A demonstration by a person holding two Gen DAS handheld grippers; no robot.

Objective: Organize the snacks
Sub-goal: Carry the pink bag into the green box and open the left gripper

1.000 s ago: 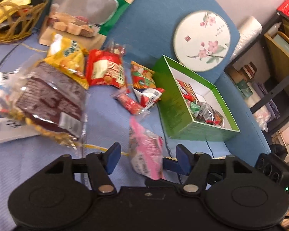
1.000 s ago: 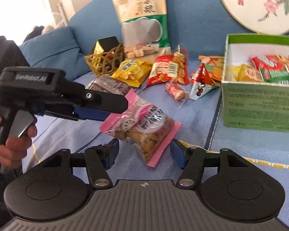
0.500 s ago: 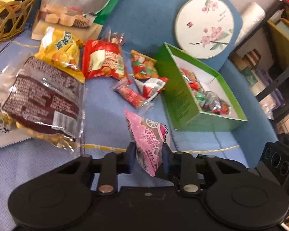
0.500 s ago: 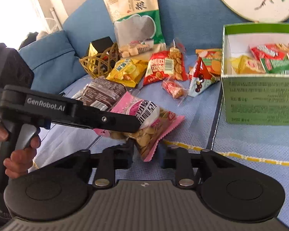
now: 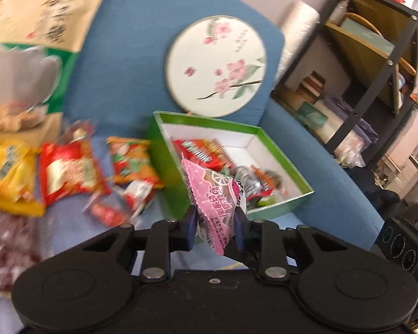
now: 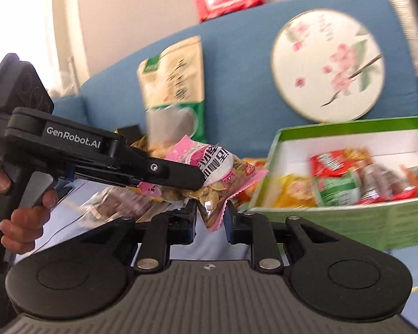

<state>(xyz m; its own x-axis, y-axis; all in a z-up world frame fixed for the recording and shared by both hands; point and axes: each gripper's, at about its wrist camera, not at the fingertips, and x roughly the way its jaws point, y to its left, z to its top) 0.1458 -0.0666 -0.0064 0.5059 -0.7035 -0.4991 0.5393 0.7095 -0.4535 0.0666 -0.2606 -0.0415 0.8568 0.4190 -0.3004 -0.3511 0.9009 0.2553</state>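
Snack packets (image 5: 72, 167) strewn left of green box (image 5: 164, 167), beside pink packet (image 5: 217, 194).

Left wrist view: loose snack packets (image 5: 69, 172) at left are motion-blurred, print unreadable; the brown packet (image 5: 5, 245) is cut by the left edge. Right wrist view: contents of the green box (image 6: 348, 220) are smeared, and its right end leaves the frame.

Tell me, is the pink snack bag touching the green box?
Apart. The right wrist view shows the pink snack bag held up by both grippers, with a clear gap before the green box.
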